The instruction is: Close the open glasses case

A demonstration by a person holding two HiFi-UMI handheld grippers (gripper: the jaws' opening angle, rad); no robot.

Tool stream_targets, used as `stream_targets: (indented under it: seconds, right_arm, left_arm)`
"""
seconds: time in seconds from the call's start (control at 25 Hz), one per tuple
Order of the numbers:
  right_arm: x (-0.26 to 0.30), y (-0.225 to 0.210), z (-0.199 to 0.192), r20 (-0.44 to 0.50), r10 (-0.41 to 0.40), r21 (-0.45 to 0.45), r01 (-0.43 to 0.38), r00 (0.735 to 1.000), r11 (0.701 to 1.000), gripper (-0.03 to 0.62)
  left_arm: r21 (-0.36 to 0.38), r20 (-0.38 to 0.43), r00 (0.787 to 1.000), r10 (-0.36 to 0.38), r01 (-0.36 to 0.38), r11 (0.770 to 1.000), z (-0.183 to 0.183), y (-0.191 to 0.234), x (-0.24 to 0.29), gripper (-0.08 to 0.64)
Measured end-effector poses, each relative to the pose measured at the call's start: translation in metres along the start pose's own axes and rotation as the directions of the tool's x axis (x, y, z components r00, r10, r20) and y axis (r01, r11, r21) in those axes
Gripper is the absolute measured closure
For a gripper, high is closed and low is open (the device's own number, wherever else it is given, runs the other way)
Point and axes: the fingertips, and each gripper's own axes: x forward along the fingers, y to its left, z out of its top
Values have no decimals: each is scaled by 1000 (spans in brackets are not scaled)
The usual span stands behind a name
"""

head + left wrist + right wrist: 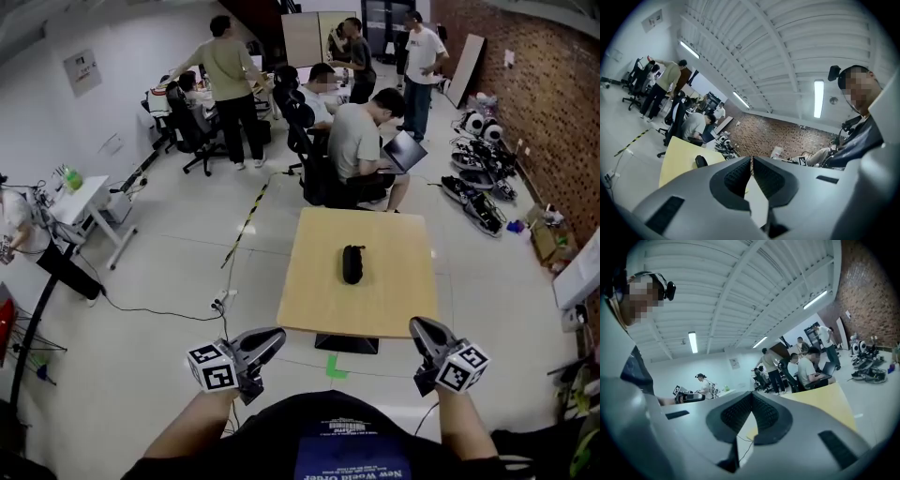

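1. Glasses case [352,264], dark and oblong, lies near the middle of the light wooden bench [394,291], with nothing touching it.
2. Left gripper [277,334] is held level just short of the bench's near edge, its fingers [738,177] pressed together and empty.
3. Right gripper [418,324] is at the near right corner, its fingers [765,414] likewise closed on nothing.
4. Both grippers are well apart from the case.

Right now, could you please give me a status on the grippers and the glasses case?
Left hand-held gripper shut, empty; right hand-held gripper shut, empty. Glasses case at centre of table, untouched. Nothing in the way.
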Motion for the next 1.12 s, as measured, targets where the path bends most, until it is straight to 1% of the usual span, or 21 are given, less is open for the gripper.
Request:
stream_targets:
  seconds: [0.08,0.16,0.24,0.36,0.44,0.52,0.6,0.68,0.84,0.96,1.04,1.12]
  right_arm:
    - [15,-23,8,-1,8,19,-8,1000,1000,606]
    - [29,-38,6,-16,13,31,-12,1000,999,606]
    - [42,-54,2,-33,-1,42,3,999,999,606]
    - [63,-72,1,-51,-47,52,50,998,997,606]
    - [78,-80,7,-59,-84,33,86,995,996,606]
    - [93,-91,16,-60,-138,20,139,989,990,606]
    - [104,-103,20,-61,-197,28,199,979,980,606]
    - [113,-114,20,-66,-249,22,251,966,968,606]
    - [145,-130,29,-49,-334,26,335,941,942,606]
    - [166,-137,33,-69,-353,13,354,933,935,606]
    - [170,-148,36,-79,-352,17,354,933,935,606]
    - [171,-165,39,-84,-344,26,347,935,938,606]
  left_arm:
    - [-3,-23,1000,15,-15,1000,4,13,24,554]
    - [-4,-43,999,25,-25,1000,7,30,40,554]
    - [-17,-49,998,28,-28,999,14,53,53,554]
    - [-39,-74,997,11,-14,999,21,91,72,554]
    - [-43,-100,995,-13,8,999,27,119,88,554]
    - [-62,-127,991,-45,38,997,35,150,109,552]
    - [-86,-181,980,-78,63,994,34,177,131,552]
    - [-96,-240,964,-118,98,991,29,202,153,551]
    - [-123,-307,931,-199,168,978,32,248,184,531]
    - [-150,-344,912,-222,180,972,31,270,205,531]
    - [-164,-364,906,-217,167,972,27,277,221,503]
    - [-169,-383,902,-196,140,976,20,284,239,501]
